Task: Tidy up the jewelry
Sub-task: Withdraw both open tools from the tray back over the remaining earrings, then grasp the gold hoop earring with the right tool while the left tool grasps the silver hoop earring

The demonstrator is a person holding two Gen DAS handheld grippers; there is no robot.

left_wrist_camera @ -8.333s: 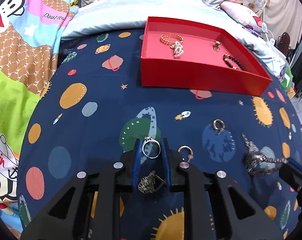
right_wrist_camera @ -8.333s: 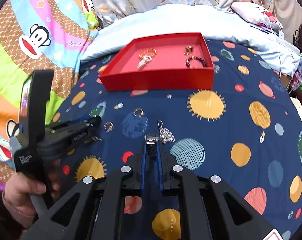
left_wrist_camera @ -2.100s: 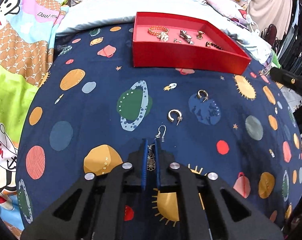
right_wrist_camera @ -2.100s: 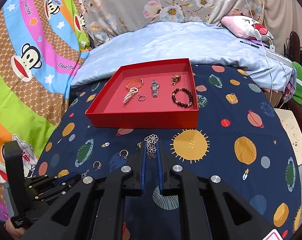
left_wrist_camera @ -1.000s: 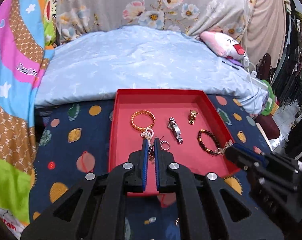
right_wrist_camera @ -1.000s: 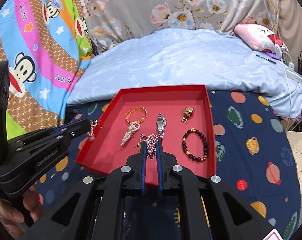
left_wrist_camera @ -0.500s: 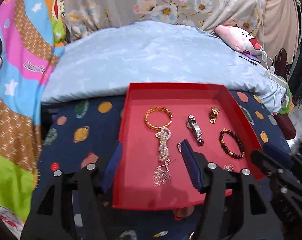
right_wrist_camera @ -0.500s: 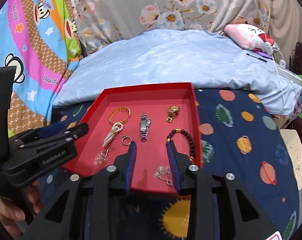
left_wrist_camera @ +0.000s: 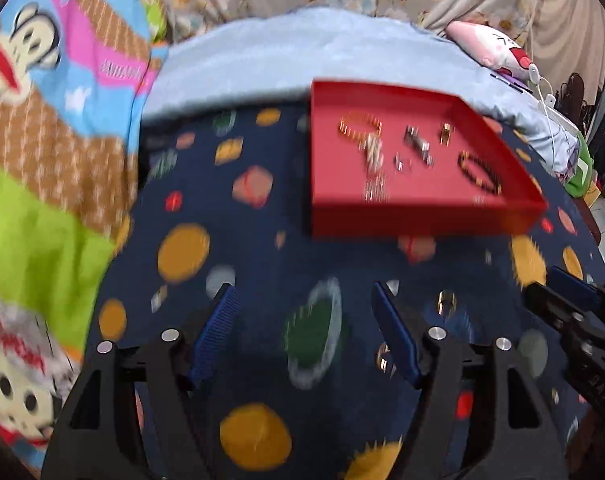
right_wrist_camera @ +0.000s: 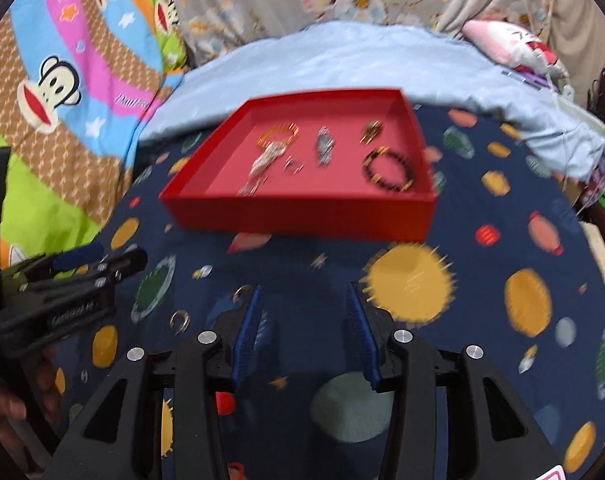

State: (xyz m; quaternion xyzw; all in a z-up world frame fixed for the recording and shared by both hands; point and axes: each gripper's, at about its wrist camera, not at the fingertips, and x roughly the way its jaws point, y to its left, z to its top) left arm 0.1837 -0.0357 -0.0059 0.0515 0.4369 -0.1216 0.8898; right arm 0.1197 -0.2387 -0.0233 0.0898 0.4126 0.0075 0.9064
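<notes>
A red tray (left_wrist_camera: 414, 216) (right_wrist_camera: 302, 216) sits on the navy planet-print cloth and holds several pieces: a gold bracelet (right_wrist_camera: 278, 134), a watch (right_wrist_camera: 324, 146), a dark bead bracelet (right_wrist_camera: 388, 170) and small earrings. Two gold hoop earrings (right_wrist_camera: 241, 293) (right_wrist_camera: 180, 320) lie on the cloth in front of the tray; they also show in the left wrist view (left_wrist_camera: 445, 302) (left_wrist_camera: 384, 360). My left gripper (left_wrist_camera: 304, 304) is open and empty, above the cloth short of the tray. My right gripper (right_wrist_camera: 304, 300) is open and empty, also short of the tray. Both views are motion-blurred.
A light blue pillow (right_wrist_camera: 342, 60) lies behind the tray. A cartoon monkey blanket (left_wrist_camera: 42, 120) covers the left side. The left gripper's body (right_wrist_camera: 54, 300) shows at left in the right wrist view; the right gripper's body (left_wrist_camera: 574, 320) shows at the right edge of the left view.
Both grippers have pulled back from over the tray to above the cloth, open and empty. The earrings they dropped stay in the tray.
</notes>
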